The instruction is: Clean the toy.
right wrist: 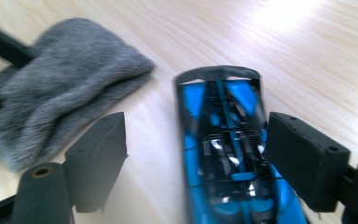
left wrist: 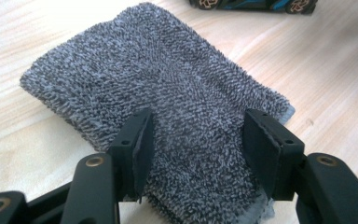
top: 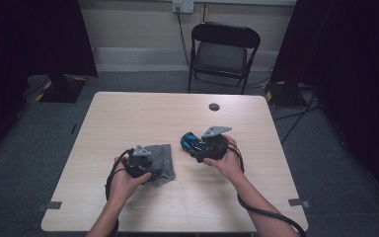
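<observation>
A grey fluffy towel lies flat on the wooden table, left of centre. My left gripper rests over its near end. In the left gripper view the jaws straddle the towel with a wide gap, and the pads do not pinch it. A blue and black toy car sits right of the towel. My right gripper is around it. In the right gripper view the car lies between the spread jaws, close to the right pad and well clear of the left one.
The toy car lies just beyond the towel's far edge, and the towel is to the car's left. A small dark round hole marks the table's far side. A black folding chair stands behind the table.
</observation>
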Demonstrator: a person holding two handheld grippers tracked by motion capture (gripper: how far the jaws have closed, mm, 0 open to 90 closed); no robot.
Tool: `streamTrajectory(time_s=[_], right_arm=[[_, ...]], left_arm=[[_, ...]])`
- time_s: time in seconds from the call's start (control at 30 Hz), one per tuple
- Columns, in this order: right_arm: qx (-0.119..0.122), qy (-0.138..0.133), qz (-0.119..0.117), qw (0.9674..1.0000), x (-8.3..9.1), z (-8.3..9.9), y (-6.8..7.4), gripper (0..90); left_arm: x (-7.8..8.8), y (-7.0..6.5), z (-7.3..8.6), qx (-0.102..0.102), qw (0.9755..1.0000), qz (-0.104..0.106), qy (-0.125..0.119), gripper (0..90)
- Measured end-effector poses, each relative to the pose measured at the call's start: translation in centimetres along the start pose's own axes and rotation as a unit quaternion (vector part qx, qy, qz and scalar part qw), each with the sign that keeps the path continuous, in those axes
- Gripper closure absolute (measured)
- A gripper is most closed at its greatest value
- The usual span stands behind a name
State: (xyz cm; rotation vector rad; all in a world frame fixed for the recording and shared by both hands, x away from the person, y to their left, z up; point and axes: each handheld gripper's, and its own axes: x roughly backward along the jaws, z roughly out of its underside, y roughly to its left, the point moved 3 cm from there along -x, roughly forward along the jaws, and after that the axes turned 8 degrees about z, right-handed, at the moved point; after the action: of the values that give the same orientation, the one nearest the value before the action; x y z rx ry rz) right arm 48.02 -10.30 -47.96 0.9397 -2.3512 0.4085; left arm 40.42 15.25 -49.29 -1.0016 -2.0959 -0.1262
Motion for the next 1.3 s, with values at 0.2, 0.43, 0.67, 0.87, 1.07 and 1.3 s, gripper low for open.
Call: streamTrajectory(time_s=[0.2, 0.43, 0.67, 0.87, 1.07, 1.3], right_arm=[[-0.004, 0.007, 0.007, 0.9999, -1.5, -0.5, -1.2, 18.4], [-0.003, 0.024, 0.005, 0.9997, -3.2, -0.9, -1.7, 16.8], [0.003, 0.046, -0.001, 0.9989, -4.8, -1.3, -1.4, 15.9], [0.021, 0.068, 0.005, 0.9975, -6.1, -1.3, -0.9, 15.2], [0.018, 0.080, 0.007, 0.9966, -7.0, -0.6, -1.0, 19.0], [0.014, 0.075, 0.012, 0.9971, -7.0, -0.2, -1.0, 20.2]], left_arm=[[0.9, 0.4, 0.4, 0.008, 0.9999, -0.010, 0.010, 43.5], [0.8, 0.3, 0.1, 0.016, 0.9998, -0.014, 0.005, 38.6], [0.9, 0.4, -0.4, 0.040, 0.9988, -0.024, -0.013, 30.9], [0.0, 0.9, 0.0, 0.039, 0.9988, -0.026, -0.010, 31.3], [0.0, 0.9, 0.0, 0.036, 0.9990, -0.022, -0.011, 31.7], [-0.1, 0.9, 0.0, 0.037, 0.9990, -0.022, -0.011, 32.1]])
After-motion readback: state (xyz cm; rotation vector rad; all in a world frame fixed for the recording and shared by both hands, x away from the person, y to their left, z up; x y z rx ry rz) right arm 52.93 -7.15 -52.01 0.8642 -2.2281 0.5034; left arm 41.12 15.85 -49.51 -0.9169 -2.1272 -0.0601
